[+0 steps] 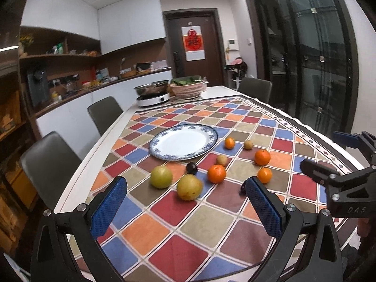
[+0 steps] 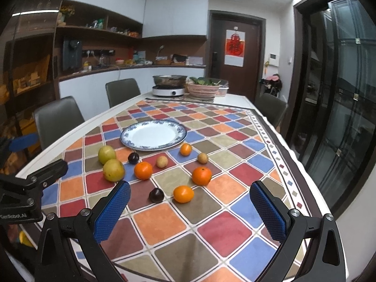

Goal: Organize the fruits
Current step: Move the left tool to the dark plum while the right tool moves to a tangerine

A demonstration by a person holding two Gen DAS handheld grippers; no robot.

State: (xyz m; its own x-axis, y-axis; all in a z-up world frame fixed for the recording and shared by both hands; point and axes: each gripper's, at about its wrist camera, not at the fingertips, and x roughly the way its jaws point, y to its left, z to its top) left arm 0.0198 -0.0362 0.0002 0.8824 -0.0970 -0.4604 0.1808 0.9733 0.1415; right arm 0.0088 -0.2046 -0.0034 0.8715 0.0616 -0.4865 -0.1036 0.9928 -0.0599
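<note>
A white plate with a blue rim (image 1: 183, 144) (image 2: 154, 135) lies bare on the checked tablecloth. In front of it are scattered fruits: two yellow-green apples (image 1: 189, 187) (image 2: 113, 170), several oranges (image 1: 216, 173) (image 2: 183, 194), two small tan fruits (image 1: 221, 159) (image 2: 162, 161) and two dark plums (image 1: 192, 167) (image 2: 156, 195). My left gripper (image 1: 186, 188) is open above the near apple, with nothing between its blue pads. My right gripper (image 2: 190, 193) is open too, held over the near orange and plum. Each gripper shows at the edge of the other's view.
At the table's far end stand an induction cooker with a steel pot (image 1: 152, 91) (image 2: 169, 85) and a basket of greens (image 1: 189, 87) (image 2: 204, 87). Grey chairs (image 1: 50, 162) (image 2: 57, 117) line the left side; another chair (image 1: 255, 89) is at the far right.
</note>
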